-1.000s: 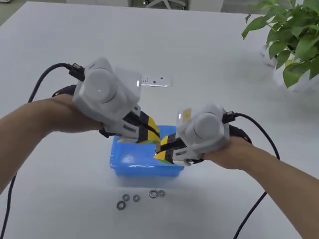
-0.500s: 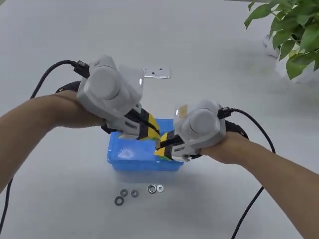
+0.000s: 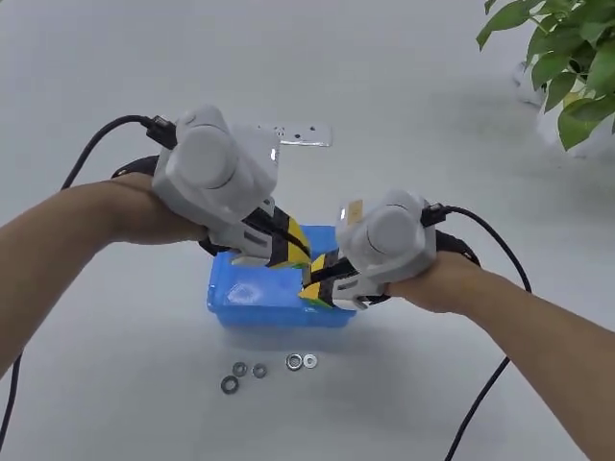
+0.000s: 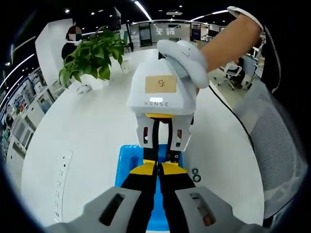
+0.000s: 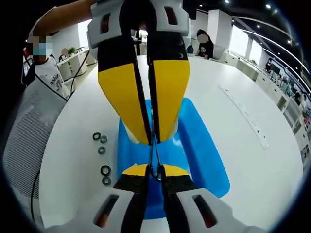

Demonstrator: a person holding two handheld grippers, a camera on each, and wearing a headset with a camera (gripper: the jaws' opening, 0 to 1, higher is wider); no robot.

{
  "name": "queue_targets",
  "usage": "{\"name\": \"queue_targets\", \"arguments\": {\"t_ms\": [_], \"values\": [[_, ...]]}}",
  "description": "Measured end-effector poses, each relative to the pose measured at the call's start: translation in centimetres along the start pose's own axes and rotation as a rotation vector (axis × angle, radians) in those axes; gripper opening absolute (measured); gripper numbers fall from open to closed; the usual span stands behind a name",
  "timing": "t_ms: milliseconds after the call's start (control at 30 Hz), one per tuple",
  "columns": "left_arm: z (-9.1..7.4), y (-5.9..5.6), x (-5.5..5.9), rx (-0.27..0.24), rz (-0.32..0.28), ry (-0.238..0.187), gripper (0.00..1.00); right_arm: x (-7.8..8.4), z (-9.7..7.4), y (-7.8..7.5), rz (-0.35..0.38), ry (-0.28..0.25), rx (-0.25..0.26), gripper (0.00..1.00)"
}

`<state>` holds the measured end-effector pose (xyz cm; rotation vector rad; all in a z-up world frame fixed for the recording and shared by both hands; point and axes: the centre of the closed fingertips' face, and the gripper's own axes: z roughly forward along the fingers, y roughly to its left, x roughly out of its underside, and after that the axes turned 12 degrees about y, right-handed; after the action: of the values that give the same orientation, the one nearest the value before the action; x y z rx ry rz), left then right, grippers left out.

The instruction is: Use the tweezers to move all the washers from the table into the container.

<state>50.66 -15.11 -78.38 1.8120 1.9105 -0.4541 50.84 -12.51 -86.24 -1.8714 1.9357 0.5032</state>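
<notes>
A blue container (image 3: pixel 252 314) sits on the white table, with several metal washers (image 3: pixel 293 362) lying loose just in front of it. My left gripper (image 3: pixel 293 252) and right gripper (image 3: pixel 312 286) meet tip to tip above the container. In the right gripper view, thin metal tweezers (image 5: pixel 153 150) run from my right gripper (image 5: pixel 155 171) up into the yellow jaws of the left gripper (image 5: pixel 152 138). Both grippers are shut on the tweezers. The washers (image 5: pixel 102 145) lie left of the container (image 5: pixel 204 155) in that view.
A white perforated strip (image 3: pixel 293 135) lies on the table beyond the grippers. A potted plant (image 3: pixel 567 58) stands at the far right. Black cables (image 3: pixel 485 384) trail from both grippers. Other people sit in the background of the right gripper view.
The head camera has shifted a little. Both grippers stay tip to tip over the container, and the washers have not moved.
</notes>
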Motion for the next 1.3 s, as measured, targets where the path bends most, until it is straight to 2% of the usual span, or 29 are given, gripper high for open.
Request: {"name": "queue_targets", "arguments": {"t_ms": [400, 833, 1300], "values": [[-0.5, -0.3, -0.2, 0.001, 0.008, 0.001, 0.06, -0.3, -0.4, 0.2, -0.02, 0.003, 0.016, 0.12], [-2.0, -0.4, -1.4, -0.018, 0.029, -0.003, 0.06, -1.4, -2.1, 0.0, -0.03, -0.02, 0.055, 0.12], [-4.4, -1.9, -2.5, -0.037, 0.047, -0.007, 0.06, -2.9, -4.3, 1.5, -0.062, -0.032, 0.097, 0.12]]}}
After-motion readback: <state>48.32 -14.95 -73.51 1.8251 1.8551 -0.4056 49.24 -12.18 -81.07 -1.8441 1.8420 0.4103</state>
